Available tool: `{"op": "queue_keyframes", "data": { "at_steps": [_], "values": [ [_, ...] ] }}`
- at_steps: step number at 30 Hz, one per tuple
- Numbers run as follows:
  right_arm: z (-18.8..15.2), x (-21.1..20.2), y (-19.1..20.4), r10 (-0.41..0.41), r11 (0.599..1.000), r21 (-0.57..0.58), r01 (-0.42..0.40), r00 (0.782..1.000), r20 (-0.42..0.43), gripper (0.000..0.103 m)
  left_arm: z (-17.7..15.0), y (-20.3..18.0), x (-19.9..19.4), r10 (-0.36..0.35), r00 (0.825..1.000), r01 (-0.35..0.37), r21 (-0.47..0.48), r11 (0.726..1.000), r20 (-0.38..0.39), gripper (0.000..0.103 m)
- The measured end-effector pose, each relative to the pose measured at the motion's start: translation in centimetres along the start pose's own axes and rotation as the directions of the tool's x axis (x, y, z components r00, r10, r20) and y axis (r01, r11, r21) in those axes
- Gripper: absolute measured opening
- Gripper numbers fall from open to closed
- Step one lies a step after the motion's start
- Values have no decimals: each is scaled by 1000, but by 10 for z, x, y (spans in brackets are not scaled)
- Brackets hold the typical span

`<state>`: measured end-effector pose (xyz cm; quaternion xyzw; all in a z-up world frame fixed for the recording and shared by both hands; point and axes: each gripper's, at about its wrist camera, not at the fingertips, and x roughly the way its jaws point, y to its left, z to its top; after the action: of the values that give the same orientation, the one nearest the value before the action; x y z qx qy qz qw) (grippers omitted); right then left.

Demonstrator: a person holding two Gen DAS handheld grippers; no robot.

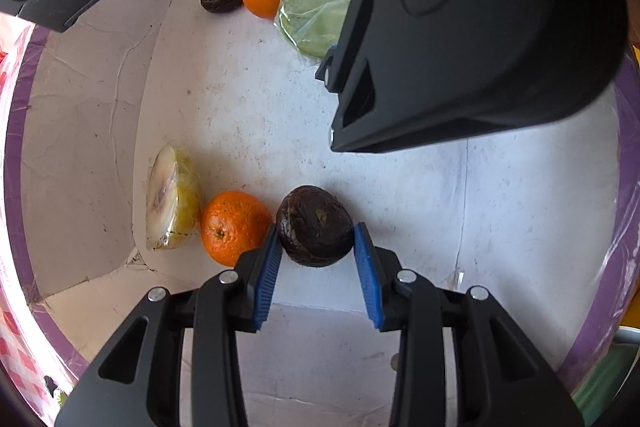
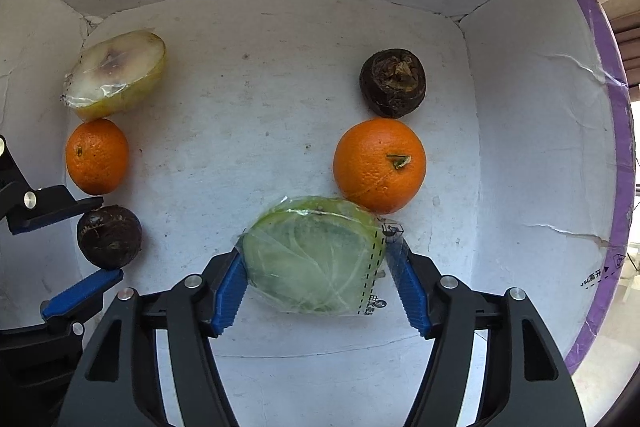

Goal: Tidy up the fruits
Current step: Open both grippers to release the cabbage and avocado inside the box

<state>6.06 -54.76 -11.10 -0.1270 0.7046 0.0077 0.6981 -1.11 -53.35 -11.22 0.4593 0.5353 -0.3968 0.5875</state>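
Inside a white box (image 2: 280, 99), two rows of fruit lie on the floor. My left gripper (image 1: 316, 251) straddles a dark brown round fruit (image 1: 315, 225), with small gaps at the blue pads; beside it lie an orange (image 1: 234, 227) and a wrapped pale half fruit (image 1: 172, 197). My right gripper (image 2: 316, 275) brackets a wrapped green half fruit (image 2: 314, 255); the left pad touches the wrap, the right pad stands slightly off. Beyond it lie an orange (image 2: 380, 165) and a dark fruit (image 2: 392, 83). The left gripper also shows in the right wrist view (image 2: 86, 239).
The box has white cracked walls and a purple rim (image 2: 616, 115). A red-checked cloth (image 1: 16, 355) lies outside the box at left. The right gripper's black body (image 1: 480, 27) fills the upper right of the left wrist view.
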Motion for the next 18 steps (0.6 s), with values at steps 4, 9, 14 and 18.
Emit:
{"op": "queue_keyframes", "data": {
  "at_steps": [4,9,14,18],
  "values": [
    [2,-3,-4,-21,1000,3,21,1000,6,72,1,0,1,1,1000,-1,2,1000,0,37],
    [-2,0,0,-43,999,14,43,999,21,84,2,-1,2,-1,1000,1,6,1000,8,37],
    [2,-7,-1,-48,998,28,47,998,33,87,1,-2,-2,-7,999,7,6,1000,36,42],
    [-1,-11,-3,-52,998,38,51,998,42,87,1,-3,-10,-27,997,27,2,1000,65,50]
  ]
}}
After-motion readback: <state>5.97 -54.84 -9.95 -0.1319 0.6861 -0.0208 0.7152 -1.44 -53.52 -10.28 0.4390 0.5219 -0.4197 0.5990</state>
